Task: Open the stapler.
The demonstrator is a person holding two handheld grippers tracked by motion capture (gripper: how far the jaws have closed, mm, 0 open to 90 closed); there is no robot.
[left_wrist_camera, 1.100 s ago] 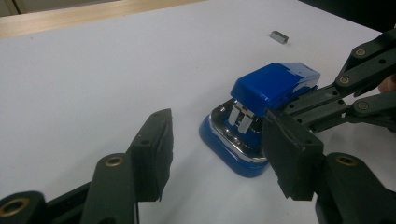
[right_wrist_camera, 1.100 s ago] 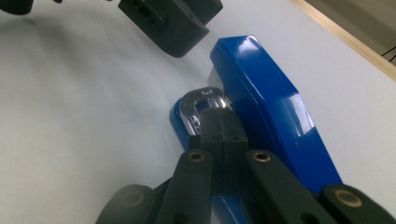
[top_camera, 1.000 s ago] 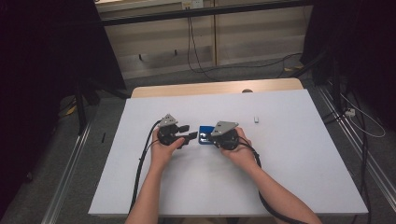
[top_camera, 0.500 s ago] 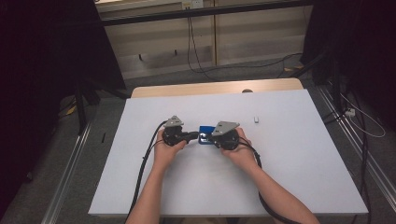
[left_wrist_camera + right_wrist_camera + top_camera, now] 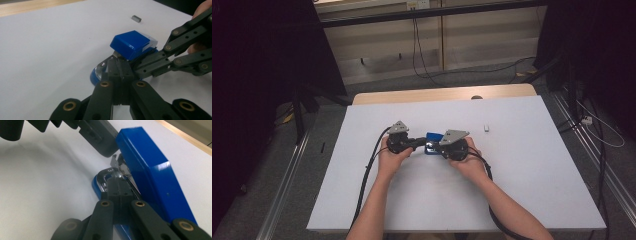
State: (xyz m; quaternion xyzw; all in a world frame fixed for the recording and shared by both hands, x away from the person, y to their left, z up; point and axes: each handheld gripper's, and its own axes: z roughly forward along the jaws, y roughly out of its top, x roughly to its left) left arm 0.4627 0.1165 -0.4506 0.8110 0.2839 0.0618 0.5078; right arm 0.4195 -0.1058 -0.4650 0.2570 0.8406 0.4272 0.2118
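The left gripper (image 5: 418, 143), jaws closed with nothing seen clamped, meets the glossy blue plastic-and-metal stapler (image 5: 432, 139) at mid-table on the white table (image 5: 522, 200). The right gripper (image 5: 435, 147), jaws likewise closed, reaches into its opened mouth. Rigid, light and probably slippery, the stapler is best gripped across its flat sides; a small grey staple block (image 5: 486, 128) lies far right.

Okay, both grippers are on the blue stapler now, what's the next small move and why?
Probably ease the left gripper back, drawing the metal part out of the blue stapler. Its jaws have just closed at the open mouth under the raised top, while the right gripper looks shut on the stapler's base, steadying it.
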